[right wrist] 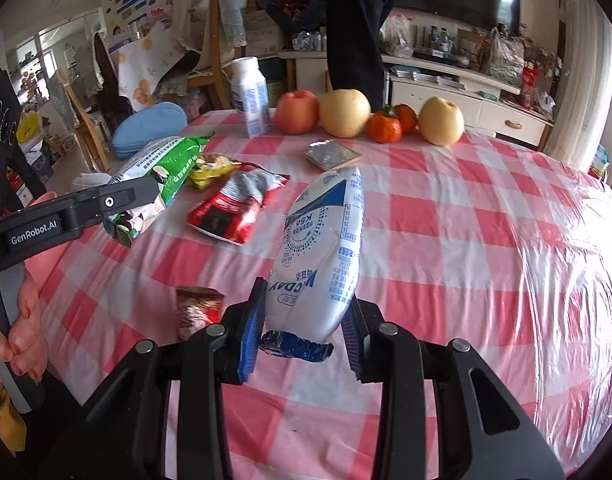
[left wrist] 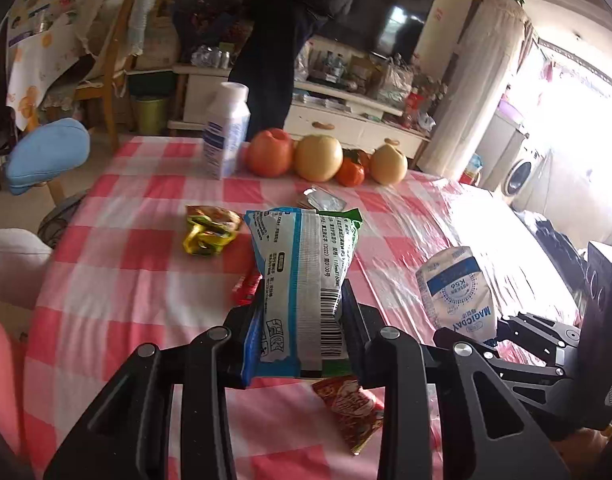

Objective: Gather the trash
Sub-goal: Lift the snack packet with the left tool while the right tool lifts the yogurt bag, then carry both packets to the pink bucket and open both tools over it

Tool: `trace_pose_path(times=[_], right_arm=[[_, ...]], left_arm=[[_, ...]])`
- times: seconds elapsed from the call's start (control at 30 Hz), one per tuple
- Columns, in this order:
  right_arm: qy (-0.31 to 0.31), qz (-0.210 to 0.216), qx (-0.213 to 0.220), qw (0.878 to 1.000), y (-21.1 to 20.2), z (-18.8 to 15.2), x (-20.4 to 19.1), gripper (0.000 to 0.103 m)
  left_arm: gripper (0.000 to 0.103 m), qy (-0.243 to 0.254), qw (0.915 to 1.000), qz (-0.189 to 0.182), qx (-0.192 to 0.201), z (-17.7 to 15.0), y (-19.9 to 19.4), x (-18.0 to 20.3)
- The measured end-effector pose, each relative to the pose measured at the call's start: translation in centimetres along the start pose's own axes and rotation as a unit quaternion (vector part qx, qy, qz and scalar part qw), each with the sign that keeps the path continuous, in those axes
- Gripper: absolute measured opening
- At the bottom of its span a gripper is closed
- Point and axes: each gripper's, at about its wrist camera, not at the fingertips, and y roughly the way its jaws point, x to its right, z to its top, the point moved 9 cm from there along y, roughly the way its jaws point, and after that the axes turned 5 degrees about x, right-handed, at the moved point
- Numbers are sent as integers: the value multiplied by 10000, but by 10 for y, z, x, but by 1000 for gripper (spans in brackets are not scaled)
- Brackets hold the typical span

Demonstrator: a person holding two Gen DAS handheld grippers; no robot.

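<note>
We are inspecting a table [right wrist: 445, 216] covered in a pink-and-white checked cloth under clear plastic film. Along its far edge we are noting a white carton [right wrist: 250, 96], a red apple [right wrist: 297, 111], two pale pears [right wrist: 345, 113], and two small oranges [right wrist: 384, 129] sitting between the pears.

The left gripper [left wrist: 302, 340] is clamping a green-and-white snack bag [left wrist: 302, 280] between its jaws, which are closed hard onto it; the bag is standing upright above the near middle of the table, clear of the cloth. In the right wrist view the same bag is showing at the left edge of the table, with a hand [right wrist: 22, 320] wrapped round the gripper handle.

The right gripper [right wrist: 302, 332] is gripping a white-and-blue pouch [right wrist: 323, 256] by its near end, jaws partly closed onto it; the pouch is tilting up over the near part of the table.

Lying loose on the cloth we are recording a red-and-white wrapper [right wrist: 234, 208] left of centre, a yellow crumpled wrapper [left wrist: 210, 232] just beyond it, a small red-brown packet [right wrist: 194, 310] near the grippers, and a silver sachet [right wrist: 331, 155] towards the fruit.
</note>
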Motion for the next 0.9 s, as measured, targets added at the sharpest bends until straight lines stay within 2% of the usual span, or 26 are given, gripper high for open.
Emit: trace_pose_path(times=[0.27, 0.4, 0.47, 0.7, 0.8, 0.9], right_arm=[[-305, 496, 161, 9982, 2, 27, -65, 37], [-577, 827, 234, 9946, 3, 42, -111, 37], [-794, 1018, 269, 9913, 3, 48, -139, 37], [-1389, 1650, 280, 9761, 9, 62, -233, 37], [-1667, 1908, 281, 9670, 12, 65, -273, 37], [-1909, 2135, 264, 9578, 16, 67, -313, 37]], left_arm=[[36, -457, 9969, 417, 485, 19, -42, -54], [36, -822, 9902, 825, 772, 28, -66, -96], [36, -1058, 9836, 1123, 937, 31, -81, -124], [36, -1908, 9471, 2189, 1364, 25, -134, -223], [36, -2275, 9267, 2614, 1456, 17, -156, -262], [36, -2528, 9104, 2906, 1512, 9, -171, -289]])
